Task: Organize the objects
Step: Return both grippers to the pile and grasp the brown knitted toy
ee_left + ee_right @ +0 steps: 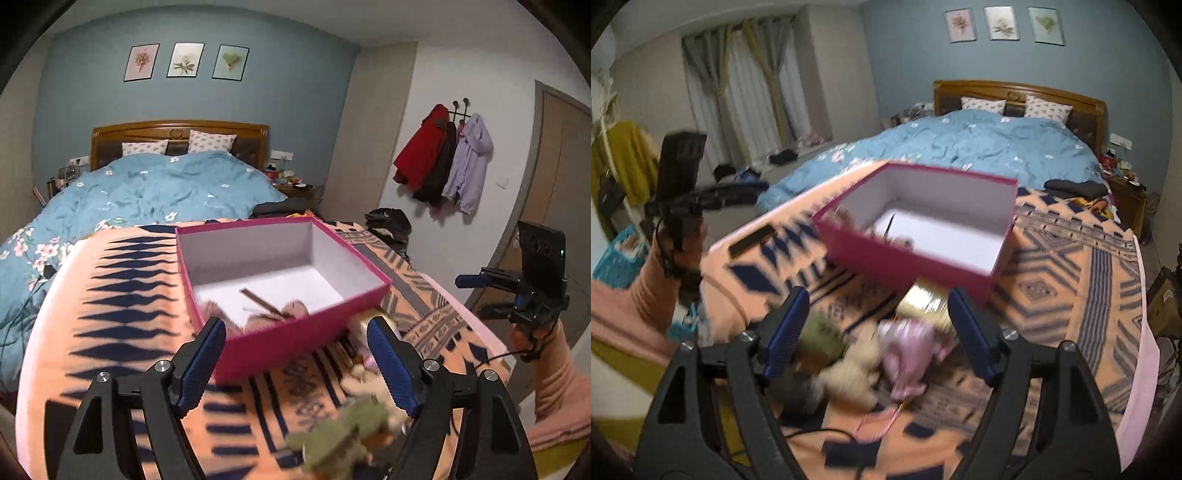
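Both tongs point(295, 365) point(875, 334) gape wide, holding nothing.

Both wrist cams looked fwd, close over blanket point(110, 295) toward headboard; L from box's point(295, 334) left-front, R from right-front. Shared: box point(886, 258), bed, 3 wall prints.

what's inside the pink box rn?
Pink box: brown stick and some blurred fuzzy brown items at the near-left end; rest is bare white floor. The near wall hides anything against it.
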`<state>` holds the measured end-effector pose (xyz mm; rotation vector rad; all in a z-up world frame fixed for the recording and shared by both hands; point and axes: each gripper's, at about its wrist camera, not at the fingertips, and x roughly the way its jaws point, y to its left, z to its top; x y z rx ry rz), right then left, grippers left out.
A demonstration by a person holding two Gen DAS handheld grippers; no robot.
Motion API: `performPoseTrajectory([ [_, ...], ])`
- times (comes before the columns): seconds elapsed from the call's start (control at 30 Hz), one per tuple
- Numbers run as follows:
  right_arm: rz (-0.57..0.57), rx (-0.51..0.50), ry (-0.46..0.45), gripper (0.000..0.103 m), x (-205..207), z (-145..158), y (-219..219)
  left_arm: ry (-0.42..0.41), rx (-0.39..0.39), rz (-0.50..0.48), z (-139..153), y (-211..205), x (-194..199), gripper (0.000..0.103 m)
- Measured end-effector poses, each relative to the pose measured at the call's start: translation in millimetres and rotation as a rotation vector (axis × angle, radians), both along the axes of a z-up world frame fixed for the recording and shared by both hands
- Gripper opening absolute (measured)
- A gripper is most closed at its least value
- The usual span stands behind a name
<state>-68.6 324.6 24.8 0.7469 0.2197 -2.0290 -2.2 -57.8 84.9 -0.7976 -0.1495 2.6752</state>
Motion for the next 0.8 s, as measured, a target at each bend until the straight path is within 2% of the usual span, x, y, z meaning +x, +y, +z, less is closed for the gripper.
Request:
performPoseTrajectory([
  [0.13,0.093,0.081,-0.042,0.078,28,-30,-15,-0.008,-0.012,-0.016,-6,3,29,0.081],
  [0.2,0.141,0.123,-0.07,0.078,38,-50,-28,-0.002,-0.043,-0.006,-7,5,42,0.081],
  [0.37,0.253,0.167,-0.214,0.078,54,-99,-58,0.013,-0.083,0.019,-9,3,70,0.081],
  [0.57,0.281,0.224,-0.247,0.078,63,-135,-87,-0.007,-0.083,0.074,-17,-9,77,0.081],
  [0.63,0.293,0.212,-0.273,0.075,63,-142,-91,-0.018,-0.07,0.092,-20,-16,77,0.081],
  [0.7,0.297,0.185,-0.306,0.062,61,-148,-92,-0.028,-0.06,0.106,-24,-21,77,0.081],
  [0.8,0.275,0.152,-0.316,0.059,57,-145,-87,-0.051,-0.054,0.113,-32,-24,74,0.081],
])
